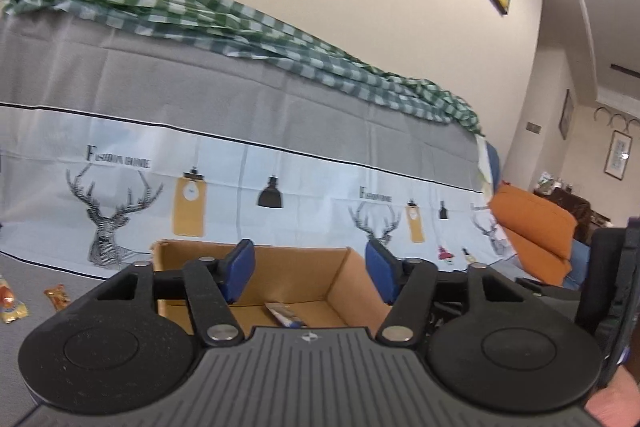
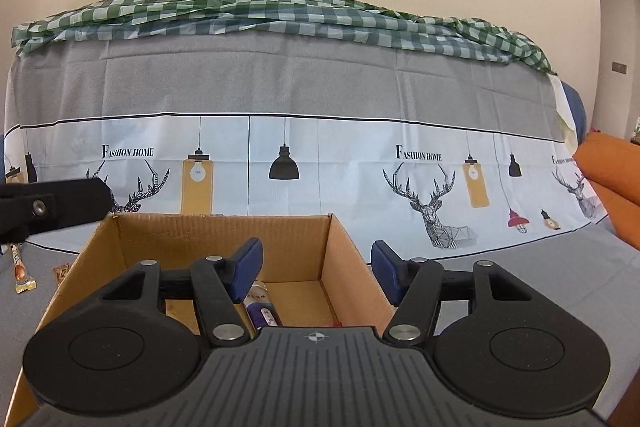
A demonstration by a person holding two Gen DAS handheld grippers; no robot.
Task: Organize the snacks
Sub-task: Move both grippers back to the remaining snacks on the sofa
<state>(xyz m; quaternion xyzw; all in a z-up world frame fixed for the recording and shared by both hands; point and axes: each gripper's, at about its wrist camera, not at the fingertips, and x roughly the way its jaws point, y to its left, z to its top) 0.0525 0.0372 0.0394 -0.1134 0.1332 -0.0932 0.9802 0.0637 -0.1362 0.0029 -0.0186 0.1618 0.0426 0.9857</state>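
An open cardboard box stands on a grey cloth, right in front of both grippers. My left gripper hangs over the box with its blue pads apart and nothing between them. On the box floor below it lies a silver and blue snack packet. My right gripper is open too, over the same box, its jaws empty. A white and purple snack packet lies on the box floor under its left finger. Two loose wrapped snacks lie on the cloth left of the box.
Behind the box rises a sofa back draped in a deer-print cloth, with a green check cloth on top. An orange cushion lies at the right. The other gripper's black body juts in from the left.
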